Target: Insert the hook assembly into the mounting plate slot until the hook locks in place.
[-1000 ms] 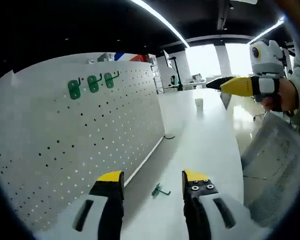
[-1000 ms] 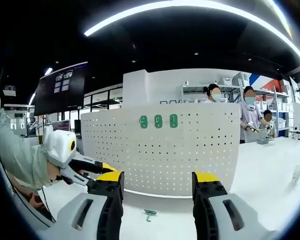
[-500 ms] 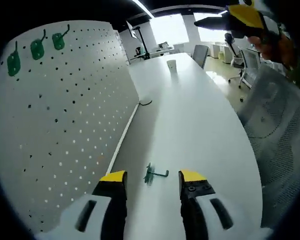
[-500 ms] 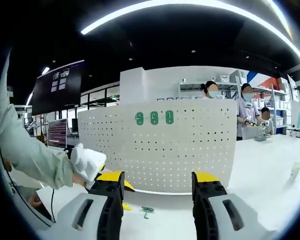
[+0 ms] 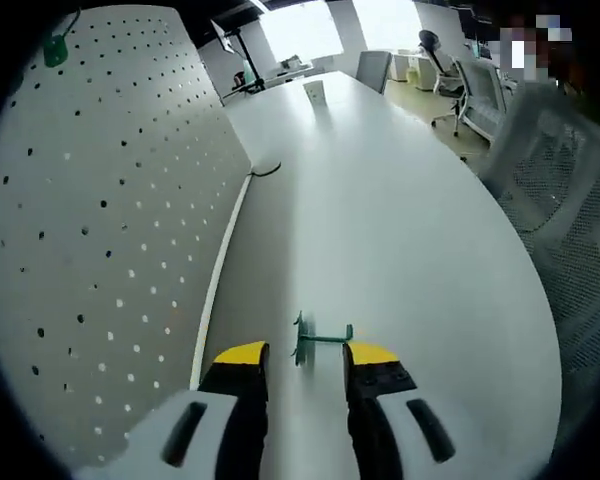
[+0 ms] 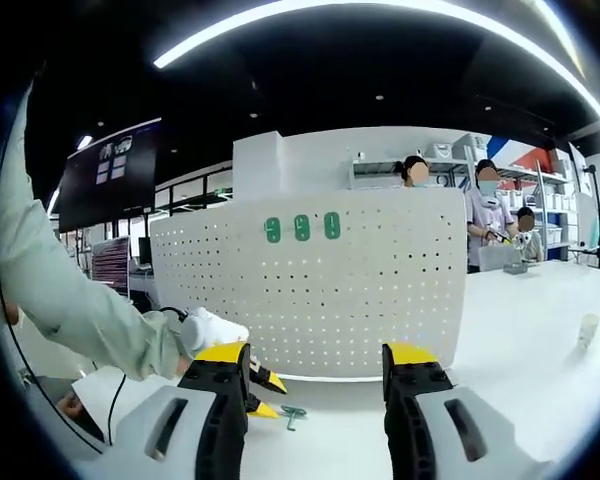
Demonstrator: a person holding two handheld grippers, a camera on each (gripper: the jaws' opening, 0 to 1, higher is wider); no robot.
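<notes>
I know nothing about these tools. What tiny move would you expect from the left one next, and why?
Probably a short push forward and down, then a squeeze. The left gripper is open, and the green hook lies on the white table just ahead of its tips, not yet between them. The pegboard already carries hooks.

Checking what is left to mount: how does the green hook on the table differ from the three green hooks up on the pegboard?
The loose hook lies flat on the white table, just ahead of the left gripper, whose jaws are open. The three mounted hooks sit in a row near the top of the pegboard. The loose one touches no board; the three are already attached. All look the same green.
</notes>
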